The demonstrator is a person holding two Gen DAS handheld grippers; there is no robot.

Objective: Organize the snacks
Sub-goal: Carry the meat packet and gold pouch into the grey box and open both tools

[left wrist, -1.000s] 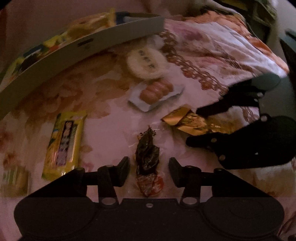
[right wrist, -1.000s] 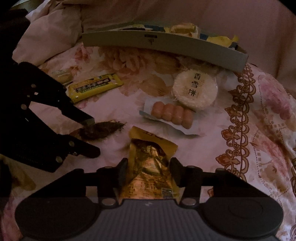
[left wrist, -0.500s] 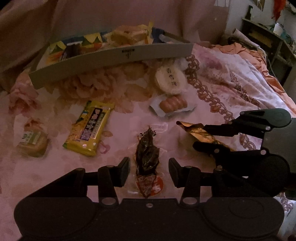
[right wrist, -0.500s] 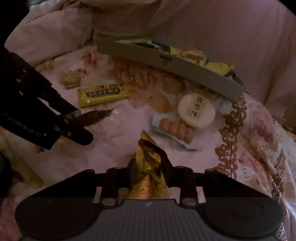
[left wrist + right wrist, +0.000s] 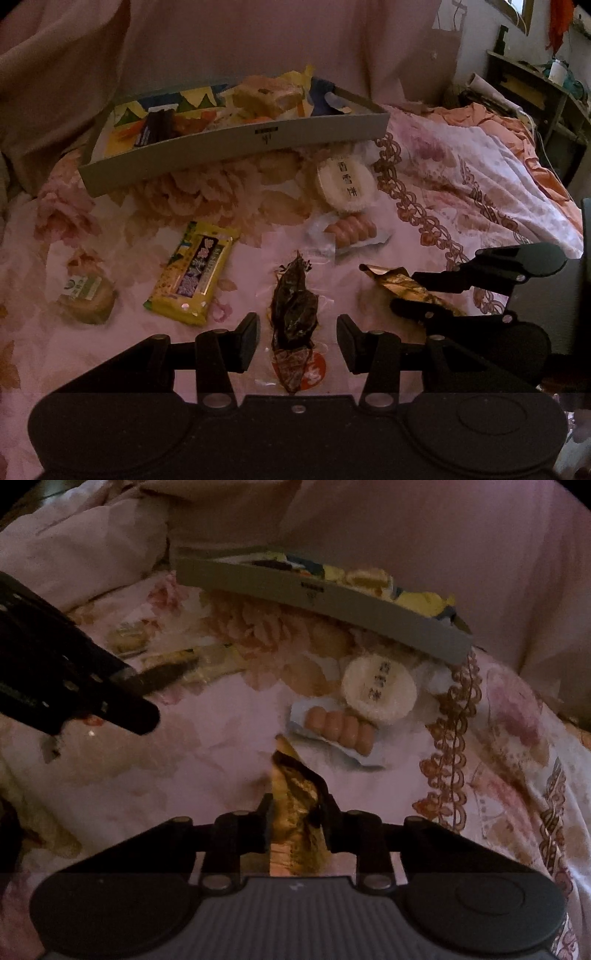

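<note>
A dark snack in clear wrap (image 5: 294, 317) lies on the floral bedspread between the fingers of my left gripper (image 5: 295, 341), whose jaws stand apart on either side of it. My right gripper (image 5: 297, 819) is shut on a gold foil packet (image 5: 295, 797) and holds it above the bed; it also shows in the left wrist view (image 5: 402, 284). A grey box (image 5: 236, 155) with several snacks inside stands at the back. A yellow bar (image 5: 194, 273), a round rice cracker (image 5: 347, 182), a pack of pink sausages (image 5: 351, 230) and a small brown cake (image 5: 86, 299) lie loose.
The bed is soft and creased, with a pink quilt piled behind the box (image 5: 317, 594). A dark shelf (image 5: 532, 92) stands at the far right beyond the bed edge. The left gripper body (image 5: 62, 686) fills the left of the right wrist view.
My right gripper shut on the gold packet and lifted it off the bed. Both grippers rose and tilted back, so the box shows more fully. The dark snack stays between my left fingers.
</note>
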